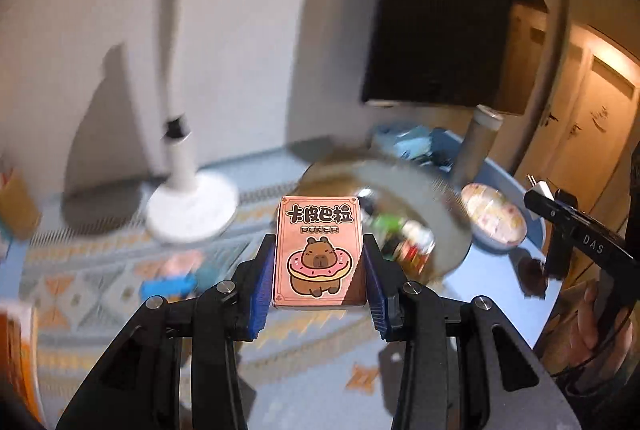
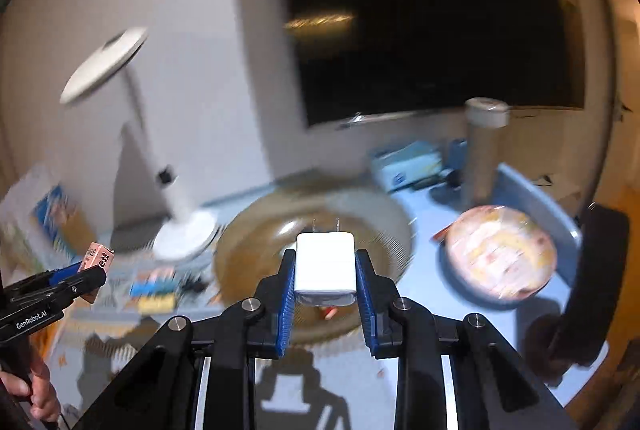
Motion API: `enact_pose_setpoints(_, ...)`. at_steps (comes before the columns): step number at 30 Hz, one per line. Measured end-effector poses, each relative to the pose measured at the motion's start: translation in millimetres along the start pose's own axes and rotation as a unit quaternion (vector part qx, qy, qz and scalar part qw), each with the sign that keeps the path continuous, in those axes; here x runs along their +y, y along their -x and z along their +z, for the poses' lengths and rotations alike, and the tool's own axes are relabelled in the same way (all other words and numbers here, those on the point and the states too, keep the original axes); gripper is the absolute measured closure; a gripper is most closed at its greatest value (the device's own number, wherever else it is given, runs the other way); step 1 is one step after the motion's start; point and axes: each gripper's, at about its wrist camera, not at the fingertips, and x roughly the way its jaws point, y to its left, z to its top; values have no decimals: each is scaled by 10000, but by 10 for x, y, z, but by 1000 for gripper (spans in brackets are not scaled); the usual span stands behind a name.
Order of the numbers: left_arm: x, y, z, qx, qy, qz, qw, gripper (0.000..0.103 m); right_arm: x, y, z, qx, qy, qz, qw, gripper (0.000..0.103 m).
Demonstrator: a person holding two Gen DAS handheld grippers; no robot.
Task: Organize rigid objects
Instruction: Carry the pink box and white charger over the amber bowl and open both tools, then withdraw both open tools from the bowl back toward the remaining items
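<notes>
Above worktop (image 2: 532, 190): left gripper (image 1: 319, 266) clamped on pink card box (image 1: 319, 250); right gripper (image 2: 325, 270) clamped on white charger plug (image 2: 325, 262), both held aloft. Step judged: carry phase. Next move likely needs lowering each into brown bowl (image 2: 256, 230), then releasing.
</notes>
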Motion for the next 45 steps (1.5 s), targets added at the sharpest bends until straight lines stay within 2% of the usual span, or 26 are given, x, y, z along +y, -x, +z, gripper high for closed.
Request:
enact_pose_setpoints(4, -217, -539, 150, 306, -19, -188, 9994, 65, -107, -273, 118, 190, -13, -218, 9996, 76)
enact_pose_setpoints(8, -300, -1085, 59, 757, 33, -264, 9968, 66, -169, -721, 38, 798, 1, -321, 9963, 76)
enact_pose_setpoints(13, -307, -1456, -27, 1082, 97, -365, 9934, 64, -238, -1101, -70, 1220, 90, -461, 9914, 76)
enact_pose_setpoints(15, -255, -1543, -2, 1264, 268, -561, 9900, 49, -277, -1215, -79, 1354, 35, -391, 9900, 75)
enact_pose_setpoints(16, -216, -1528, 9, 1271, 364, -573, 9896, 33, -313, -1229, -73, 1331, -48, -334, 9905, 70)
enact_pose_setpoints(17, -179, -1488, 21, 1223, 445, -566, 9899, 26, -379, -1211, -64, 1255, -201, -284, 9915, 62)
enact_pose_setpoints(19, -72, -1295, 24, 928, 607, -621, 9919, 26, -512, -1128, -52, 1105, -510, -232, 9923, 57)
enact_pose_setpoints(24, 178, -867, -14, 631, 904, -718, 9913, 26, -554, -966, -79, 1042, -654, -189, 9922, 57)
enact_pose_setpoints(27, 240, -591, -50, 408, 813, -537, 9944, 26, -428, -873, -120, 1079, -648, 20, 9920, 57)
enact_pose_setpoints(30, 288, -237, -78, 163, 658, -339, 9971, 26, -181, -732, -132, 1031, -437, 171, 9936, 56)
enact_pose_setpoints(33, 348, 127, -115, -106, 540, -165, 9984, 25, 149, -527, -121, 888, -152, 361, 9953, 49)
enact_pose_setpoints(37, 493, 578, -313, -392, 391, 147, 9984, 5, 617, -196, -115, 638, 281, 691, 9952, 43)
enact_pose_setpoints(38, 533, 669, -381, -454, 401, 302, 9977, 5, 732, -119, -135, 569, 359, 838, 9942, 43)
enact_pose_setpoints(40, 650, 840, -517, -551, 503, 537, 9958, 5, 934, -21, -204, 562, 438, 1147, 9908, 43)
enact_pose_setpoints(43, 854, 1038, -725, -775, 903, 654, 9907, 2, 1254, -2, -371, 683, 568, 1493, 9848, 43)
enact_pose_setpoints(45, 981, 1040, -908, -903, 1073, 843, 9865, 1, 1450, -65, -540, 742, 725, 1592, 9818, 37)
